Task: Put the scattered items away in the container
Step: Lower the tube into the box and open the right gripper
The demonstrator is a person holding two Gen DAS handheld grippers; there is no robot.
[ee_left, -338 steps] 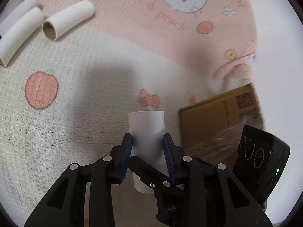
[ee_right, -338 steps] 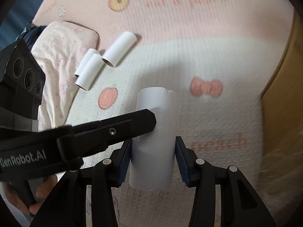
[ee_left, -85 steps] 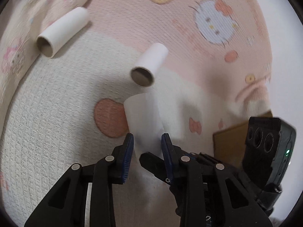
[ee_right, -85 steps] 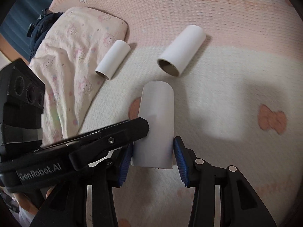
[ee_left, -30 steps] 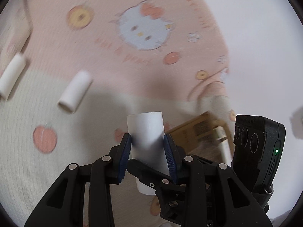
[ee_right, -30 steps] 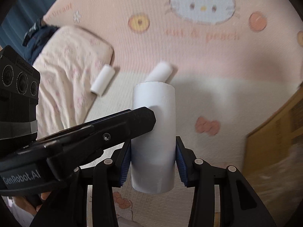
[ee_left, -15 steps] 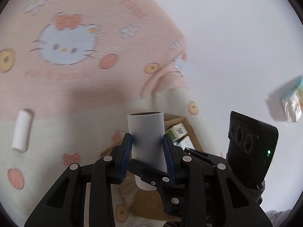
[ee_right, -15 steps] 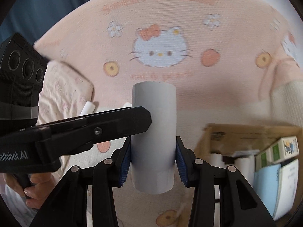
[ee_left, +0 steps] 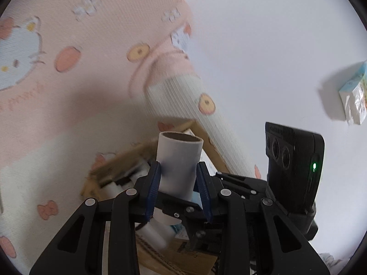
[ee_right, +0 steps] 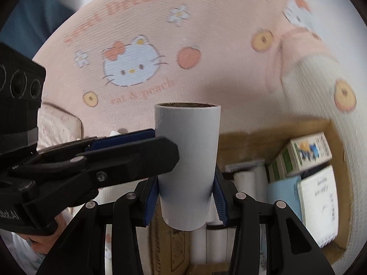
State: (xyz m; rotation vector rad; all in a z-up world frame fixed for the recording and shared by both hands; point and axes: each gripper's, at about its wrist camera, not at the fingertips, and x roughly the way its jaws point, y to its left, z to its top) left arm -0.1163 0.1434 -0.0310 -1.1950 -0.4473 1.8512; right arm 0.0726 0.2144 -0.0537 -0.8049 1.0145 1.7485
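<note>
- The pink-and-cream cartoon-cat blanket [ee_right: 160,34] carries red lettering; "& peach" can be read under the cat face, while the arc of words along its top edge is too smeared to read.
- The black casing of the left gripper [ee_right: 166,135] shows the end of a white brand name, "bot.AI", cut off by the frame edge in the right wrist view.
- The open brown cardboard box [ee_right: 250,137] holds white paper rolls [ee_right: 246,175], a green-and-white printed carton [ee_right: 300,158] and a pale blue booklet [ee_right: 283,197]; their print is too small to make out.
- The white cardboard tube [ee_right: 187,158] stands upright over the box, pinched on both sides by the blue pads of the right gripper [ee_right: 185,197], and the left gripper clamps the same tube from the side.
- In the left wrist view the left gripper [ee_left: 179,183] grips the white cardboard tube [ee_left: 179,160]; the box [ee_left: 206,142] is largely hidden behind the black fingers.
- A small printed packet [ee_left: 354,98] sits on the white surface [ee_left: 275,45], label blurred.
</note>
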